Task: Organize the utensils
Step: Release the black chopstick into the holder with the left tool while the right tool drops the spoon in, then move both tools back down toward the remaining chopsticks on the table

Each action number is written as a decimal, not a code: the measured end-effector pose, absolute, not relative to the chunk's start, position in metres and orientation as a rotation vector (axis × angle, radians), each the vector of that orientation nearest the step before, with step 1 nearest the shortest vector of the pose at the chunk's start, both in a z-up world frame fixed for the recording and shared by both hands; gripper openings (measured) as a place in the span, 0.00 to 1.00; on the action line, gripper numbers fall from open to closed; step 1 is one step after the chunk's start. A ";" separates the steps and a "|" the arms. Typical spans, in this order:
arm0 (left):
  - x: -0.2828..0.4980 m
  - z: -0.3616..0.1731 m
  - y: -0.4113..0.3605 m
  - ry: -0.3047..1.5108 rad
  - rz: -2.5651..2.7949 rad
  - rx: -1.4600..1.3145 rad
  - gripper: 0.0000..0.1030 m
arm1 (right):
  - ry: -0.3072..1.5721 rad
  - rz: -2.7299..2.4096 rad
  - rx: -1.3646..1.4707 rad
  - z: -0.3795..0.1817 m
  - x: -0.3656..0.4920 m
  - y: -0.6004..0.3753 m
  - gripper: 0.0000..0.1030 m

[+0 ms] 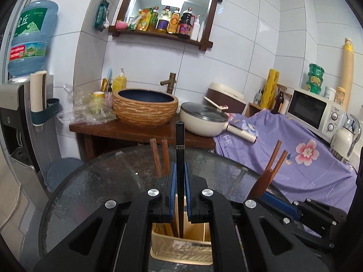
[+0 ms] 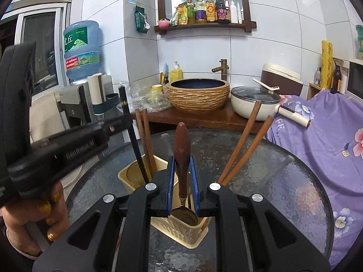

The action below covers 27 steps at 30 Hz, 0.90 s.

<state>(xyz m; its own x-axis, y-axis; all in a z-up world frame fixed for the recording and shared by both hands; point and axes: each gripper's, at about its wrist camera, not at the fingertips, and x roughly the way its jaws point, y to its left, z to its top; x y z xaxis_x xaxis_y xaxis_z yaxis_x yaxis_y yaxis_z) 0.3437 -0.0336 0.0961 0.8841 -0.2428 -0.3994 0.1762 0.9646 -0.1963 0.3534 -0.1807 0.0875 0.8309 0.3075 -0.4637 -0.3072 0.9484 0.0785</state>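
Note:
A beige plastic utensil holder (image 1: 181, 247) (image 2: 136, 176) stands on the round glass table (image 1: 95, 195) (image 2: 283, 181). My left gripper (image 1: 180, 170) is shut on a black chopstick (image 1: 180, 149), upright, its lower end inside the holder; it also shows in the right wrist view (image 2: 130, 131). My right gripper (image 2: 182, 161) is shut on a wooden-handled spoon (image 2: 182, 145), bowl down in the holder. Two pairs of brown wooden chopsticks (image 2: 145, 138) (image 2: 247, 145) stand in the holder, one upright, one leaning right.
Behind the table, a wooden counter (image 2: 204, 117) carries a woven-pattern basin (image 2: 197, 95), a cream lidded pan (image 2: 254, 104) and plastic bags. A purple floral cloth (image 2: 322, 136) covers the right side. A water dispenser (image 2: 81, 52) stands left.

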 end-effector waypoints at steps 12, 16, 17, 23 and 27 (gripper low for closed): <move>0.347 0.073 -0.031 0.501 -0.232 -0.162 0.07 | 0.528 0.335 0.031 0.065 0.350 -0.189 0.06; 0.341 0.074 -0.023 0.501 -0.240 -0.187 0.29 | 0.546 0.339 0.060 0.059 0.343 -0.197 0.08; 0.337 0.074 -0.020 0.495 -0.244 -0.205 0.35 | 0.548 0.339 0.066 0.058 0.341 -0.199 0.14; 0.317 0.073 -0.002 0.476 -0.245 -0.261 0.45 | 0.562 0.354 0.120 0.044 0.318 -0.208 0.41; 0.297 0.065 0.012 0.475 -0.231 -0.291 0.50 | 0.600 0.387 0.118 0.029 0.301 -0.202 0.41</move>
<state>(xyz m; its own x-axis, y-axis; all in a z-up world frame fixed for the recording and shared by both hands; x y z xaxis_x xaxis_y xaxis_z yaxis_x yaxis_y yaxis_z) 0.2972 0.0118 0.0651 0.8647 -0.2847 -0.4138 0.1507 0.9329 -0.3270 0.3008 -0.2023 0.0288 0.7562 0.3881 -0.5268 -0.3203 0.9216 0.2192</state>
